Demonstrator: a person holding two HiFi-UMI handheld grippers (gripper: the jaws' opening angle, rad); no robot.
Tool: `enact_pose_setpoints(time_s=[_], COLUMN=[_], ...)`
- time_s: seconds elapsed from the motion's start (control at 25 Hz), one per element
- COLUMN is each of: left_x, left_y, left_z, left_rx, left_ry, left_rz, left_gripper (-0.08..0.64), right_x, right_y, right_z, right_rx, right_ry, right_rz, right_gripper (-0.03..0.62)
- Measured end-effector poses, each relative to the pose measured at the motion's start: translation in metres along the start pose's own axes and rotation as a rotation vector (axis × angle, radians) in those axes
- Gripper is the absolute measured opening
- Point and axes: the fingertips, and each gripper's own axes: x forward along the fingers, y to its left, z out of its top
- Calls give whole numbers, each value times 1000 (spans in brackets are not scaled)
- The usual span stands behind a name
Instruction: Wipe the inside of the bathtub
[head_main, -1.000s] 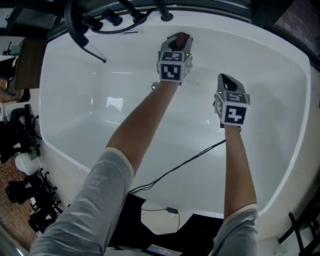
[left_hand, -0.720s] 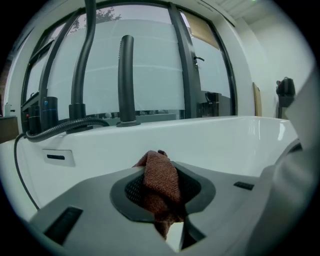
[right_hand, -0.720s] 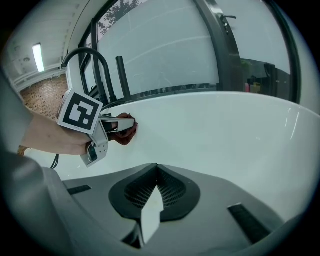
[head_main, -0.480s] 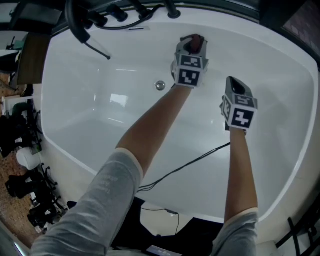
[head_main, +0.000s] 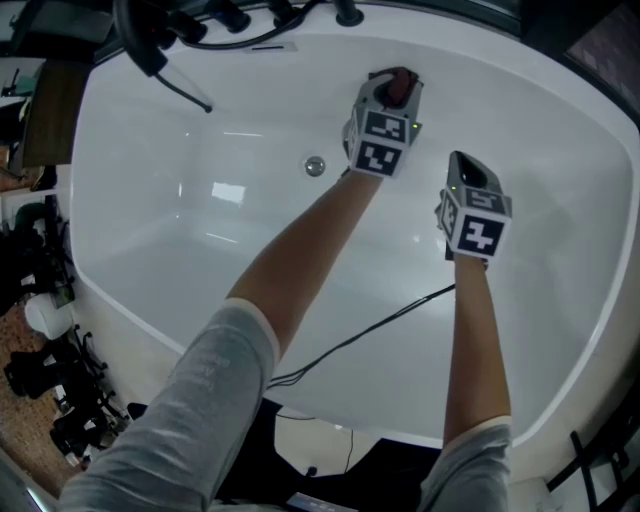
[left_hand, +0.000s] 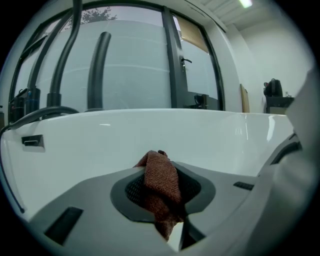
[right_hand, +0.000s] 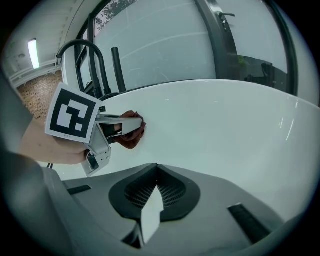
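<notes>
1. The left tongs (head_main: 388, 92) are clamped on a reddish-brown woven cloth (left_hand: 161, 182). The cloth is bunched between the jaws with its folded tip poking forward, probably so that fabric rather than plastic meets the surface.
2. The cloth looks pressed to the far inner wall of the glossy white bathtub (head_main: 560, 200), at the upper centre of the head view.
3. The right tongs (right_hand: 150, 212), at centre right, hang over the tub with jaws all but together on nothing, seemingly kept out of the wiping path.
4. A round metal drain fitting (head_main: 315, 166) lies left of the cloth. Black tap pipes (head_main: 150, 45) crowd the upper-left rim. A thin black cable (head_main: 370, 330) crosses the near wall and is the likeliest snag.
</notes>
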Motion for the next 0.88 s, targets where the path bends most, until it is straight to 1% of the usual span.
enact_pose_setpoints(time_s=[0.12,0.2,0.28,0.36,0.44,0.48,0.6,0.76,0.84,0.88], left_x=[-11,-17,-18,-17,-13,-10,0,15,17,16], left_y=[37,56,64,66,59,52,23,-24,-30,-30], left_z=[-20,-30,-34,-36,-37,-38,-41,-40,-40,-40], left_rx=[-48,-55,-46,-64,-86,-90,-102,-94,-98,-83], left_ry=[27,35,28,20,25,31,41,35,23,20], left_rz=[67,96,102,119,129,119,79,1,-11,-22], left_gripper=[92,92,93,94,94,94,94,94,94,94], right_x=[2,5,10,15,17,17,19,20,21,22], right_y=[9,14,19,20,18,16,11,3,-1,-1], right_z=[0,0,-1,-4,-8,-10,-19,-31,-38,-41], right_rx=[-7,-8,-5,1,4,5,5,3,7,11], right_ry=[-4,-11,-12,-10,-7,-5,8,23,30,34], right_rz=[6,12,20,25,24,22,12,-1,-11,-13], right_gripper=[6,6,6,6,7,6,6,6,6,6])
